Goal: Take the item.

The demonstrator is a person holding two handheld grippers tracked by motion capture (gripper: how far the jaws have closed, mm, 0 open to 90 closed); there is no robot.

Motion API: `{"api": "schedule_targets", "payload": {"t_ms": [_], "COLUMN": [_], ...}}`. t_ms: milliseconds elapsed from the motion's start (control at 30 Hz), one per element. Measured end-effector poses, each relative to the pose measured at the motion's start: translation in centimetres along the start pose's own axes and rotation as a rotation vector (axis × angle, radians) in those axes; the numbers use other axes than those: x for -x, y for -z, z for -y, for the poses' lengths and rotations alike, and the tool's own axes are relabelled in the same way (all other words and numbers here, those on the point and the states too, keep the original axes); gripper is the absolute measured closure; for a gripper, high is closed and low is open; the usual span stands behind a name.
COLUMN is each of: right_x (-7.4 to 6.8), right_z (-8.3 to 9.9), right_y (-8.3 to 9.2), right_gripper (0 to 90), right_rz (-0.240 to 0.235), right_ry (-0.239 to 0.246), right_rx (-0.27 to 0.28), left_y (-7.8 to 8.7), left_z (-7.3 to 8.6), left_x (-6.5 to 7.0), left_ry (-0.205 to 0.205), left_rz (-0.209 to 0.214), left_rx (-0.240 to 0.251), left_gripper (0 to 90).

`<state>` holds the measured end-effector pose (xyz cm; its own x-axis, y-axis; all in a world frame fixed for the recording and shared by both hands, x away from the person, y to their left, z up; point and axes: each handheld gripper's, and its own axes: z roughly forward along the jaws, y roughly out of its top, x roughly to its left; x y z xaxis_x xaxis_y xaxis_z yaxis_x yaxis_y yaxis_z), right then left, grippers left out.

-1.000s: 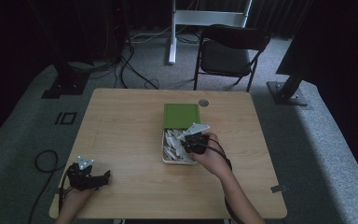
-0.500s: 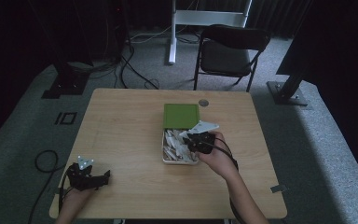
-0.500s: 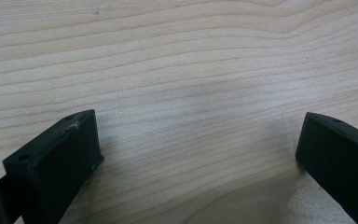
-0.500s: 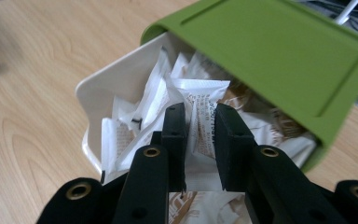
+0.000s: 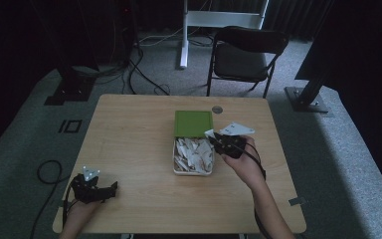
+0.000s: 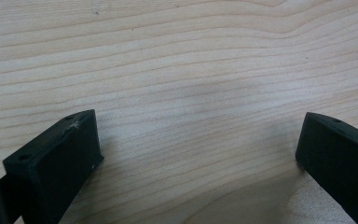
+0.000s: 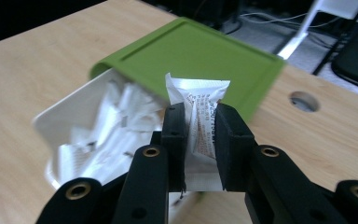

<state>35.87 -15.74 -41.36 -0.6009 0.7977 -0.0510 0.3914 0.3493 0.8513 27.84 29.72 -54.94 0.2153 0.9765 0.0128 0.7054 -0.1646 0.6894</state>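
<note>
At frame centre, the right gripper [image 7: 200, 126] has its jaws clamped on a white printed paper sachet [image 7: 204, 116] above the white tray [image 5: 177, 168] with green lid [image 5: 193, 123]. Lower left, the left gripper [image 5: 95, 189] rests jaws apart on the pale wooden bench [image 5: 129, 149].

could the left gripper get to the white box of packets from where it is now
Probably yes. The left gripper rests open at the table's near left corner, and only bare wood lies between it and the white box. The right gripper, clamping a packet, hovers at its far right edge.

White packet [image 7: 201, 122] pinched upright above white box [image 5: 177, 168] of packets, green lid [image 5: 193, 123] slid back
</note>
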Motion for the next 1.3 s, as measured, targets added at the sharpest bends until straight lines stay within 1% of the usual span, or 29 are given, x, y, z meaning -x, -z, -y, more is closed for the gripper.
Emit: {"api": "schedule_targets", "payload": {"t_ms": [33, 67, 133, 167, 233, 267, 300, 333, 367, 433, 500, 600, 667, 833, 900, 933, 1000, 1067, 1200, 1300], "right_x": [0.3, 0.6, 1.2, 1.4, 2.0, 2.2, 2.4, 2.7, 2.9, 3.4, 3.8, 4.4, 4.7, 5.4, 5.7, 5.7, 5.9, 6.0, 6.2, 6.4], "right_z": [0.0, 0.1, 0.2, 0.3, 0.5, 0.6, 0.7, 0.8, 0.9, 1.1, 1.4, 1.7, 1.9, 2.1, 2.3, 2.3, 2.4, 2.6, 3.1, 3.5], "right_y": [0.0, 0.1, 0.1, 0.0, -0.1, -0.1, -0.2, -0.3, -0.4, -0.8, -1.1, -1.6, -2.0, -3.2, -4.0, -4.0, -4.5, -5.1, -6.2, -7.1], "right_gripper": [75.3, 75.3, 75.3, 75.3, 75.3, 75.4, 75.3, 75.4, 75.3, 75.3, 75.3, 75.2, 75.2, 75.3, 75.2, 75.2, 75.2, 75.2, 75.2, 75.2], "right_rz": [0.003, 0.01, 0.028, 0.036, 0.054, 0.066, 0.084, 0.101, 0.109, 0.132, 0.147, 0.169, 0.178, 0.202, 0.206, 0.206, 0.206, 0.211, 0.215, 0.219], "right_ry": [-0.005, -0.02, -0.028, -0.045, -0.059, -0.077, -0.078, -0.08, -0.096, -0.106, -0.126, -0.14, -0.145, -0.178, -0.189, -0.189, -0.204, -0.206, -0.233, -0.239], "right_rx": [-0.001, 0.005, -0.001, 0.003, -0.002, 0.004, 0.0, -0.004, 0.001, -0.005, -0.003, -0.005, -0.01, -0.014, -0.023, -0.023, -0.025, -0.036, -0.044, -0.055], "left_y": [0.0, 0.0, 0.0, 0.0, 0.0, 0.0, 0.0, 0.0, 0.0, 0.0, 0.0, 0.0, 0.0, 0.0, 0.0, 0.0, 0.0, 0.0, 0.0, 0.0], "left_z": [0.0, 0.0, 0.0, 0.0, 0.0, 0.0, 0.0, 0.0, 0.0, 0.0, 0.0, 0.0, 0.0, 0.0, 0.0, 0.0, 0.0, 0.0, 0.0, 0.0], "left_x": [0.0, 0.0, 0.0, 0.0, 0.0, 0.0, 0.0, 0.0, 0.0, 0.0, 0.0, 0.0, 0.0, 0.0, 0.0, 0.0, 0.0, 0.0, 0.0, 0.0], "left_ry": [0.0, 0.0, -0.003, -0.003, -0.002, 0.0, 0.0, 0.001, 0.001, 0.001, 0.0, 0.0, 0.0, 0.0, 0.0, 0.0, 0.0, 0.0, 0.0, 0.0], "left_rz": [0.0, 0.0, -0.001, -0.001, 0.0, 0.0, 0.0, 0.0, 0.0, 0.0, 0.0, 0.0, 0.0, 0.0, 0.0, 0.0, 0.0, 0.0, 0.0, 0.0], "left_rx": [0.0, 0.0, -0.001, -0.002, -0.001, -0.001, 0.0, 0.0, 0.0, -0.001, -0.001, -0.001, -0.001, -0.001, -0.001, -0.001, -0.001, -0.001, -0.001, -0.001], "left_gripper": [0.6, 0.7, 0.7, 0.6, 0.7, 0.7, 0.7, 0.7, 0.7, 0.7, 0.7, 0.7, 0.7, 0.7, 0.7, 0.7, 0.7, 0.7, 0.7, 0.7]}}
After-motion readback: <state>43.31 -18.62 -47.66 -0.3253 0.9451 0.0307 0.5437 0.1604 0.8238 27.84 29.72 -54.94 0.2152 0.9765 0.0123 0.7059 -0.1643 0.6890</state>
